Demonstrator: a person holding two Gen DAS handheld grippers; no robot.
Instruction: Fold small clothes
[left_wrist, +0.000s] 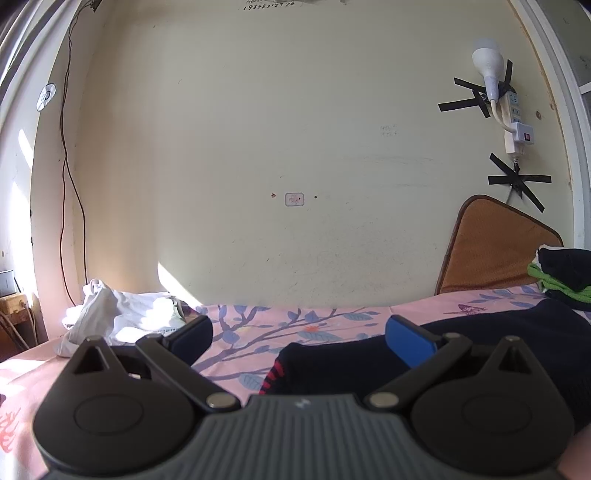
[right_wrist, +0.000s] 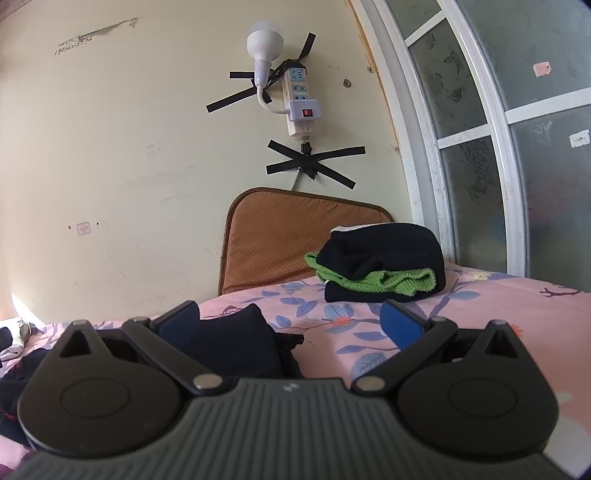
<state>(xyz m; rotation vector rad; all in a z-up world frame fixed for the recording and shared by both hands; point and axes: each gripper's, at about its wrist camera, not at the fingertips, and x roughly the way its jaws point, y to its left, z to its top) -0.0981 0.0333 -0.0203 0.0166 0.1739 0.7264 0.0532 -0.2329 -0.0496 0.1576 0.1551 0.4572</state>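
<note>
I hold both tongs, left (left_wrist: 299, 338) and right (right_wrist: 290, 319), wide and empty over the dark garment (left_wrist: 461, 347) spread on the bed (left_wrist: 321, 325). Next: grip its near edge.

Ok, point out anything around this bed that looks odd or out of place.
The power strip hangs on the wall, apparently held by crossed black tape, an improvised mount. A white garment lies crumpled, unfolded, at the bed's far end. The folded stack looks tidy.
</note>
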